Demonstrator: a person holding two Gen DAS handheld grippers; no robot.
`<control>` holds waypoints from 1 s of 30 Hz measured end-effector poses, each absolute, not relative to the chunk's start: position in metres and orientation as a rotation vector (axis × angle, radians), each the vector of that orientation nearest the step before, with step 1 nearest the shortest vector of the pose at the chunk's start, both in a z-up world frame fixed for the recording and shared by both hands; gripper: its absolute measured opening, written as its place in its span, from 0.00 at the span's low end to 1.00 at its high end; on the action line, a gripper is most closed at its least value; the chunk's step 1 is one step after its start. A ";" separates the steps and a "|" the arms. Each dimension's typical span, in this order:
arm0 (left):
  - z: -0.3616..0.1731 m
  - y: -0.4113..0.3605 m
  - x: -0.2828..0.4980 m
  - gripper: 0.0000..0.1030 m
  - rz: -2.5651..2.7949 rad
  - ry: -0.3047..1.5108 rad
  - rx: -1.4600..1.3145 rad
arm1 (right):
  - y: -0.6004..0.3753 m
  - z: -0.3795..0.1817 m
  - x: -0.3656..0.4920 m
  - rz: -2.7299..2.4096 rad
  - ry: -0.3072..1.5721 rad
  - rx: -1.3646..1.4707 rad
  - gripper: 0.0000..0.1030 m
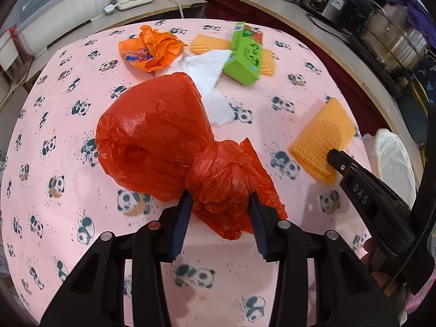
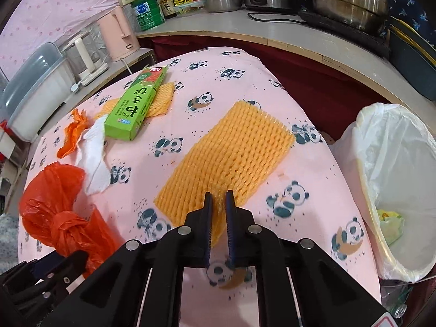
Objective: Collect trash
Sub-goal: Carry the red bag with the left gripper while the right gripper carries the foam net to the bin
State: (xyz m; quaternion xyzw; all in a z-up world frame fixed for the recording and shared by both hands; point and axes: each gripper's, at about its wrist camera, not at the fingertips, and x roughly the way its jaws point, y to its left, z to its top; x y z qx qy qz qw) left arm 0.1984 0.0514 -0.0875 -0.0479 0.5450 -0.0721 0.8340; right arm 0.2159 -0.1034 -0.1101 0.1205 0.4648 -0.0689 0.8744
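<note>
I have the left gripper [image 1: 219, 204] jaws clamped on the knot of the red bag [image 1: 155, 133], its firmest handle. The right gripper [image 2: 218, 199] jaws pinch the foam net [image 2: 229, 158] edge on the bench [image 2: 245, 81], beside the bin [image 2: 395, 179].

The left claw [image 1: 220, 204] grips the knotted neck of a red plastic bag [image 1: 155, 133], its blue pads [image 1: 183, 218] pressed against the crumpled plastic on either side. The bag's swollen body lies just ahead of the claw on the pink panda-print surface [image 1: 54, 141]. Farther ahead lie a crumpled orange wrapper [image 1: 152, 47], a white paper towel [image 1: 207, 73] and a green box [image 1: 245, 54] resting on yellow foam netting [image 1: 201, 44]. To the right, the right claw [image 1: 333, 158] touches another foam net [image 1: 321, 141], beside a white-lined bin [image 1: 395, 160].
</note>
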 end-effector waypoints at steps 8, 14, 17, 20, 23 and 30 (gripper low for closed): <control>-0.063 0.033 0.167 0.38 -0.209 1.104 -0.061 | -0.122 -0.079 0.178 -0.139 0.904 0.311 0.09; -0.040 0.012 0.153 0.38 -0.248 1.056 -0.031 | -0.142 -0.047 0.154 -0.153 0.823 0.333 0.09; -0.028 -0.001 0.147 0.38 -0.268 1.029 -0.014 | -0.153 -0.032 0.142 -0.161 0.787 0.347 0.09; -0.017 -0.016 0.141 0.38 -0.289 1.004 0.006 | -0.167 -0.021 0.129 -0.171 0.753 0.365 0.09; -0.009 -0.032 0.134 0.38 -0.313 0.986 0.029 | -0.181 -0.012 0.118 -0.184 0.729 0.379 0.09; 0.004 -0.077 0.121 0.38 -0.385 0.960 0.088 | -0.220 -0.002 0.088 -0.241 0.684 0.419 0.09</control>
